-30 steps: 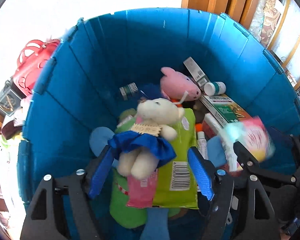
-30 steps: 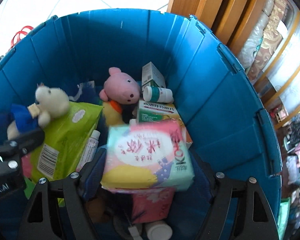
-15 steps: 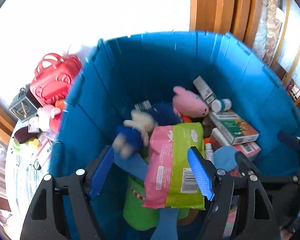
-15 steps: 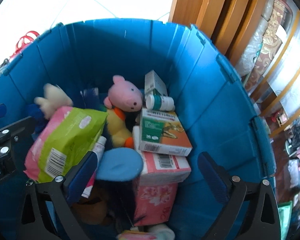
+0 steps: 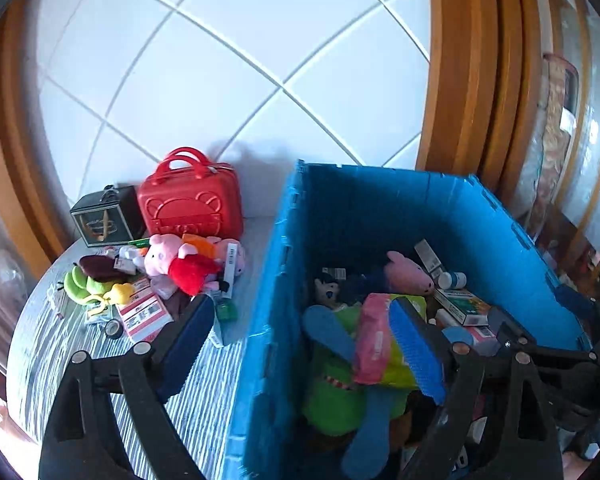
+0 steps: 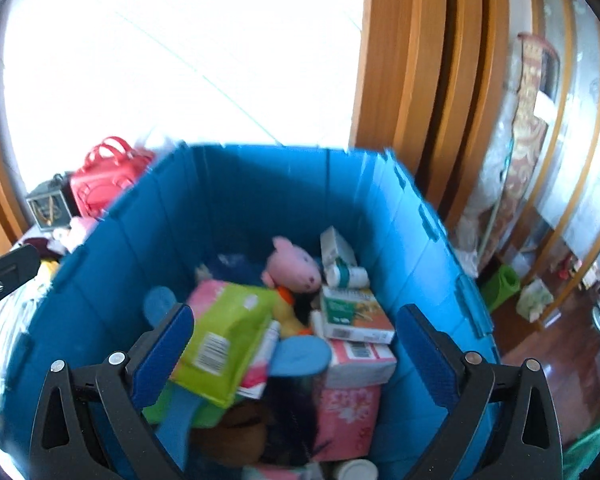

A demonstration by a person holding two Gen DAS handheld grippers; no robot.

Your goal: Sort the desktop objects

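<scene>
The left gripper (image 5: 300, 340) hangs spread and empty, one ribbed blue pad outside the blue plastic bin (image 5: 260, 360) and one inside. The right gripper (image 6: 296, 344) gapes empty above the bin's contents: a soft pink pig toy (image 6: 294, 266), a glossy green packet (image 6: 224, 338) and a cardboard box (image 6: 356, 316). More plush toys (image 5: 180, 260) lie on the striped table (image 5: 204, 392) beside a hard red case (image 5: 190, 200).

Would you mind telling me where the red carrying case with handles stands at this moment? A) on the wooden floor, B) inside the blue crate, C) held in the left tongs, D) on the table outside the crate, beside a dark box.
D: in the left wrist view the red carrying case stands on the striped table, outside the blue crate, next to a dark box.
</scene>
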